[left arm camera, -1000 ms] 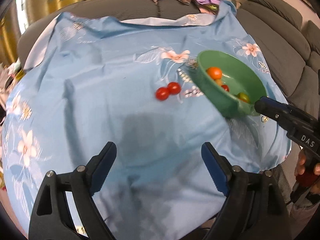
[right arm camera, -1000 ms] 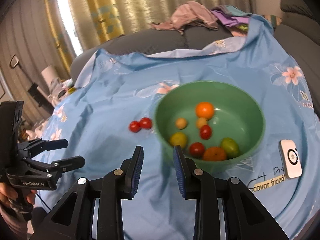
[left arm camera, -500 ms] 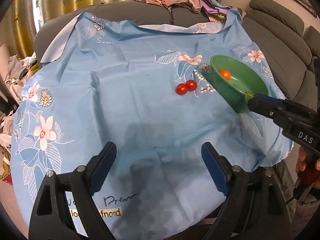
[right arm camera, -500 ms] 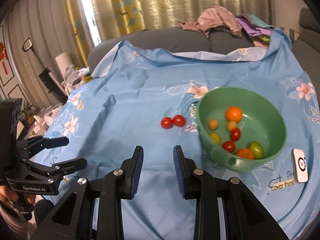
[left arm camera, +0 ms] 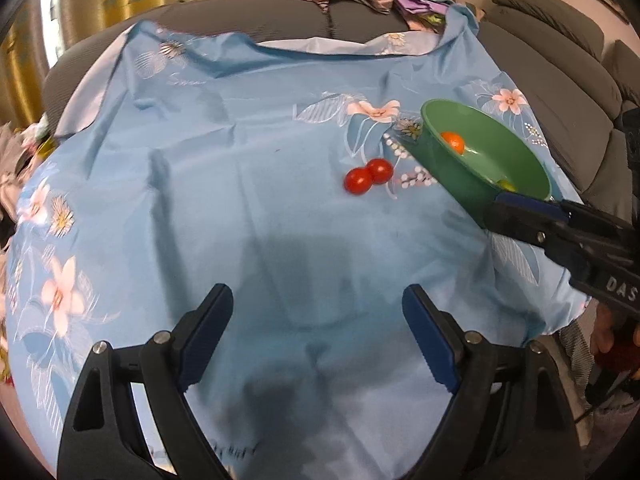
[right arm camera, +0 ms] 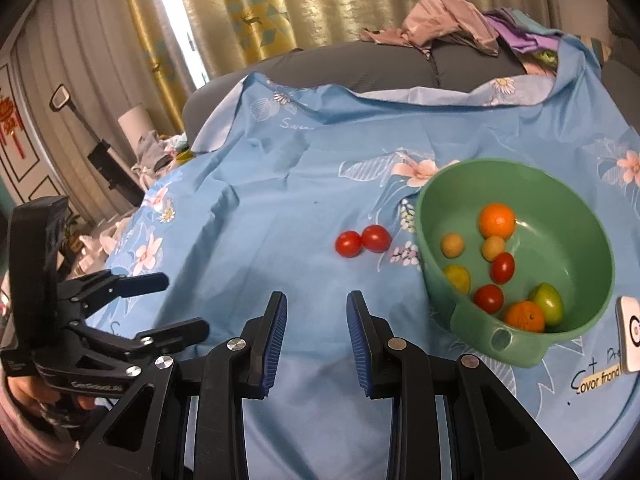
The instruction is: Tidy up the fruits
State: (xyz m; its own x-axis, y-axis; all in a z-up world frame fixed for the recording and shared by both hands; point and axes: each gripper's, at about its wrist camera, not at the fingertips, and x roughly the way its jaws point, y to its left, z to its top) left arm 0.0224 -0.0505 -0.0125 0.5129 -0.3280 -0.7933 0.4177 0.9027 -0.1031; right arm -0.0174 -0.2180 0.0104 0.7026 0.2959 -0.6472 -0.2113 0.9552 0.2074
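L fingers [left arm camera: 218, 332] wide apart, R fingers [right arm camera: 276, 332] apart, tomatoes [right arm camera: 362, 240] beside bowl [right arm camera: 436, 216] rim.

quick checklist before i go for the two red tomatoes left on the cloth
1. Two red tomatoes on the blue cloth, outside the bowl, touching each other: ok.
2. Left tool open and holding nothing: ok.
3. Right tool open, narrower gap, holding nothing: ok.
4. Cloth between the tools and the tomatoes bare: ok.
5. Green bowl upright beside the tomatoes, with room among its fruit: ok.
6. Whether the tomatoes will roll when touched: cannot tell.
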